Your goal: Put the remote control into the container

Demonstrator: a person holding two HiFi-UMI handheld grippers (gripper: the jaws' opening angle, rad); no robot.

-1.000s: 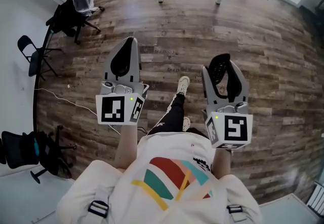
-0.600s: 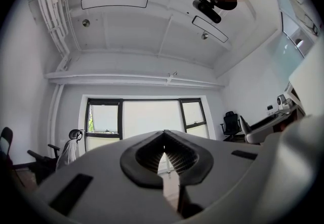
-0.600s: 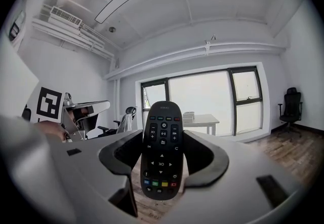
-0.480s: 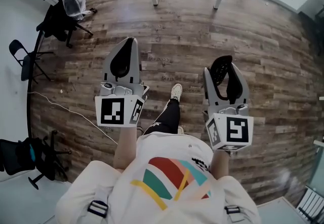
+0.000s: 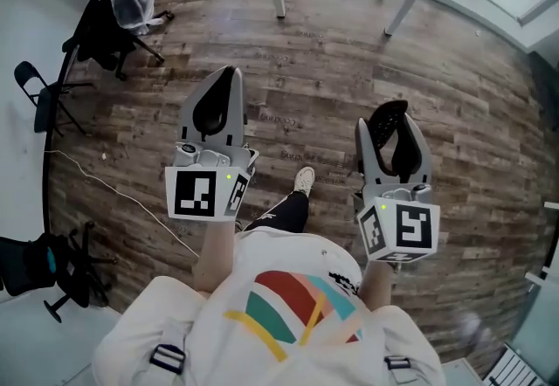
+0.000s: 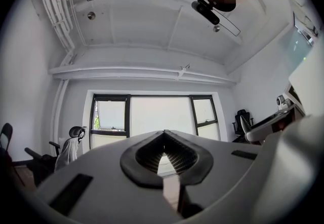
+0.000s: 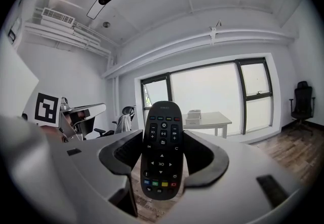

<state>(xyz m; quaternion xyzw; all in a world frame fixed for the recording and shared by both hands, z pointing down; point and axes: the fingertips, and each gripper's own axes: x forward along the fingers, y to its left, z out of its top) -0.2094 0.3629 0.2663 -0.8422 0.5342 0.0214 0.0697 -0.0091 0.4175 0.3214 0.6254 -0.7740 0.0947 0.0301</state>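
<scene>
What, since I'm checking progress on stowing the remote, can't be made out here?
Container: none identifiable in any view; the small box on the white table, right gripper view, is too small to judge.
Remote control: in the head view, mostly hidden by the right hand-held gripper, whose jaws close around it.
Remote control's button print: too small, right gripper view.

Black remote [image 7: 162, 149], blue/green/yellow/red buttons. Left gripper [image 5: 225, 75] and right gripper [image 5: 390, 113] grey, black-white marker cubes. Brown plank floor [image 5: 332, 52]. Cream shirt [image 5: 218, 349], red-teal-yellow stripes.
</scene>
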